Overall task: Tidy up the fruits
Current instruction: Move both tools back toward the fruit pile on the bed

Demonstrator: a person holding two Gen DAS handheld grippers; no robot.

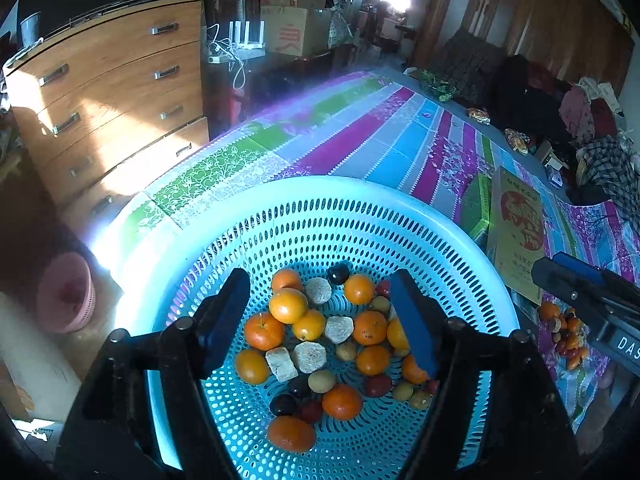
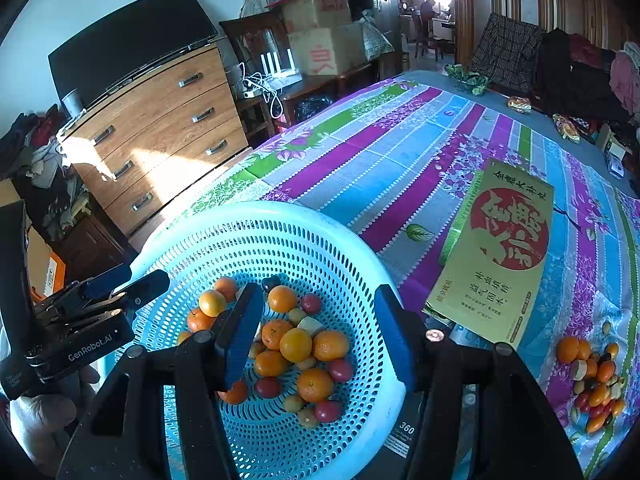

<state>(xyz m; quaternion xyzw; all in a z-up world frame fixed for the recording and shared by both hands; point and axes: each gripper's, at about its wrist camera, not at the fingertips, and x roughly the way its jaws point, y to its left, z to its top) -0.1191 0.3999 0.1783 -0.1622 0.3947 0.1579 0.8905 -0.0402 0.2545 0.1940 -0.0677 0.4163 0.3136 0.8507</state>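
Fruits (image 1: 316, 344) lie heaped in the blue basket (image 1: 304, 196) on the bed; we hold both grippers, left (image 1: 320, 320) and right (image 2: 316, 334), above, fingers wide apart, empty.

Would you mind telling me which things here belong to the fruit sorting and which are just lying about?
Job:
basket
fruit in basket
loose fruit pile
left gripper, open
right gripper, open

Lying about:
yellow box
dresser
cardboard boxes
tablecloth
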